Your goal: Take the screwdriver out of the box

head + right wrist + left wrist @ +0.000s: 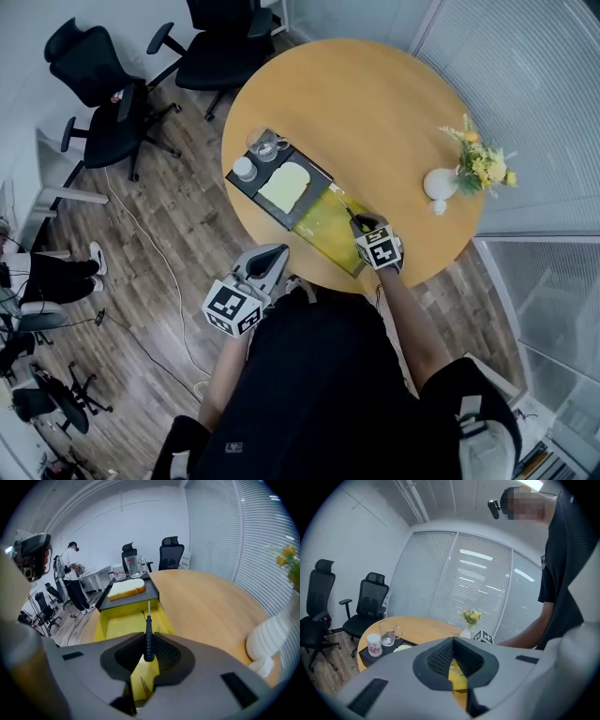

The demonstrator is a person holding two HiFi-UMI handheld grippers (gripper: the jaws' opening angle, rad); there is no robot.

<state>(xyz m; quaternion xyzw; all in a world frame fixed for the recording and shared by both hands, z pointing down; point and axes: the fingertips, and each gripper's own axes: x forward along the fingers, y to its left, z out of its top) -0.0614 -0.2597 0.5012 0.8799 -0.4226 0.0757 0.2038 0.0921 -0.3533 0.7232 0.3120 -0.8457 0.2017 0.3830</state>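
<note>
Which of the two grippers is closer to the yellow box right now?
Right. The right gripper hangs over the yellow box, clamping the screwdriver; the left gripper hovers beyond the table's edge, apart from it.

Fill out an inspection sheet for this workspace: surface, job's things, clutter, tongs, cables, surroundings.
Surface: round wooden table.
Job's things: yellow box open at the table's near edge; screwdriver gripped by its handle above the box.
Clutter: black tray with bread slice, white jar and glass mug; white vase of yellow flowers.
Tongs: right tongs shut on the screwdriver; left tongs shut, empty, held off the table's edge.
Cables: white cable across the floor.
Surroundings: office chairs, window blinds, a person standing far off.
</note>
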